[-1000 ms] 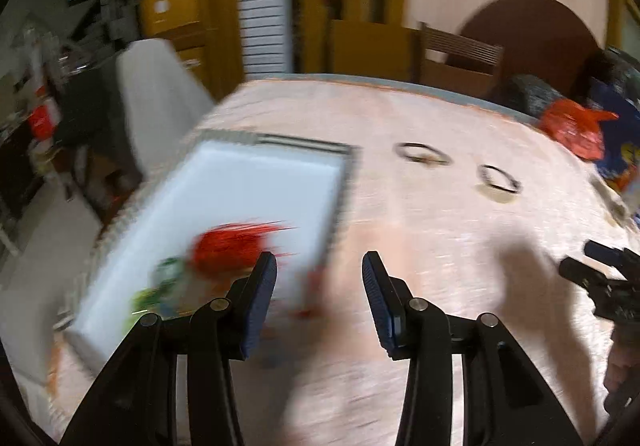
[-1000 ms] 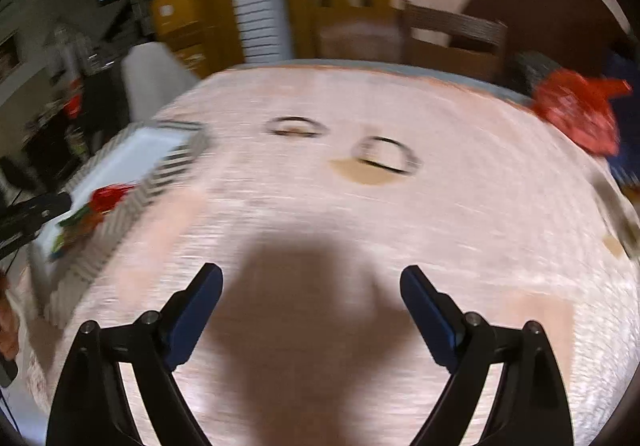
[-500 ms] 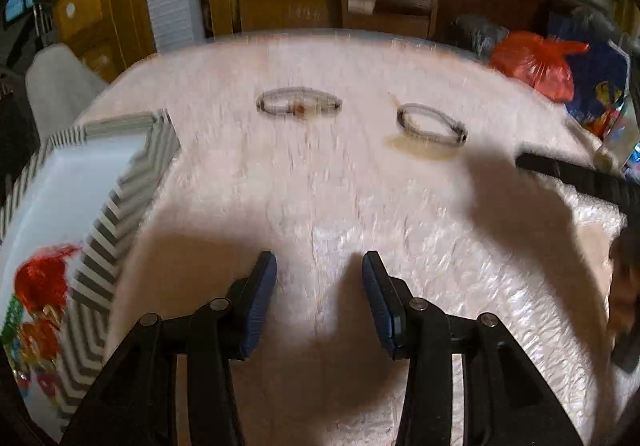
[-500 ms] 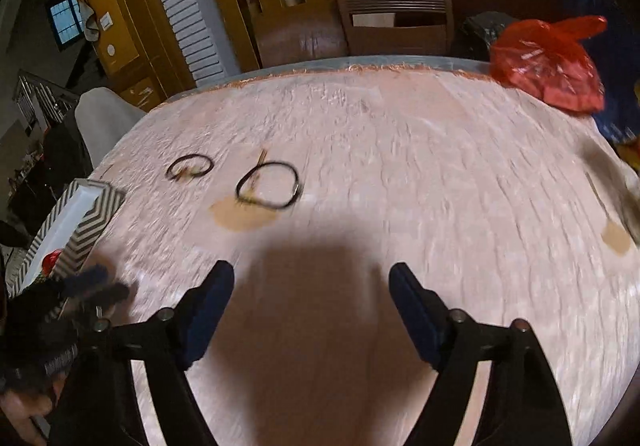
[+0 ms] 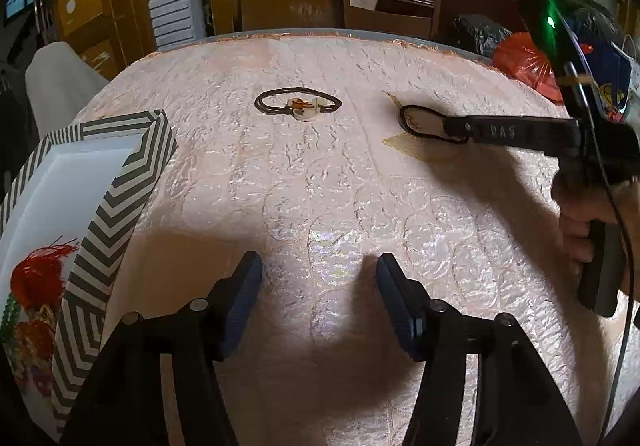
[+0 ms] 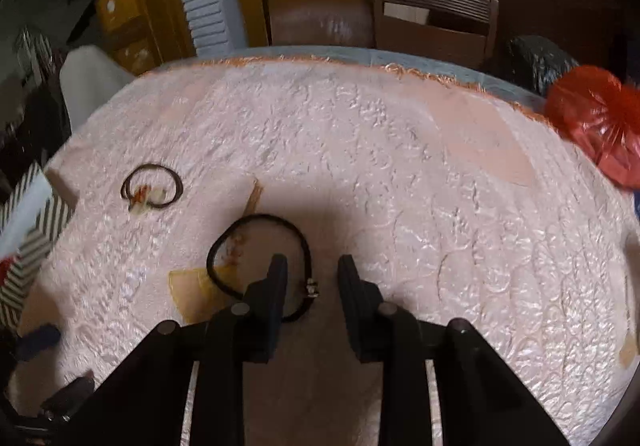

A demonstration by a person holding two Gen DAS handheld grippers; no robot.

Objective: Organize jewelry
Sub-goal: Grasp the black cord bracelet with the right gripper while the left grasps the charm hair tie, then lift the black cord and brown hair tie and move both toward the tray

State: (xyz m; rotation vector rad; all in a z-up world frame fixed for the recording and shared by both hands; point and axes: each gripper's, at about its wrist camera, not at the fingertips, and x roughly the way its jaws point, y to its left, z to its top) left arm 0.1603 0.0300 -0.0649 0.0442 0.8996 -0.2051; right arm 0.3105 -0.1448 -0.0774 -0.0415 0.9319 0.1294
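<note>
**Right hand-held gripper closing around black bracelet; left one idle over the cloth**

Left wrist view. The left hand-held gripper [image 5: 319,288] hangs over the pink textured cloth [image 5: 320,185] that covers the counter. Its jaws stand well apart and are opening, with only bare cloth between them. At 12 o'clock from it lies a dark bracelet with an orange charm [image 5: 298,105], flat on the cloth. At about 1 o'clock lies a black cord bracelet [image 5: 424,123], partly over a small yellowish patch [image 5: 404,145]. The right hand-held gripper [image 5: 460,127] reaches in from 3 o'clock, tips at the near end of that bracelet. A hand [image 5: 584,217] holds its grip. At 9 o'clock stands a striped box [image 5: 120,201] with a white inside; red tassels and beads [image 5: 36,286] lie in its near corner. A red bag [image 5: 524,61] sits at the far right edge. Two wooden chairs [image 5: 388,5] stand behind the counter.

Right wrist view. The right hand-held gripper [image 6: 313,274] points down at the cloth [image 6: 400,165]. Its jaws are narrow and closing. The clasp end of the black cord bracelet [image 6: 260,246] lies between the fingers; the pads do not yet press it. The rest of the loop runs out toward 11 o'clock. The charm bracelet [image 6: 152,187] lies well apart at 10 o'clock. The striped box [image 6: 36,242] shows at 9 o'clock, blurred. The red bag [image 6: 596,129] is at 2 o'clock.
</note>
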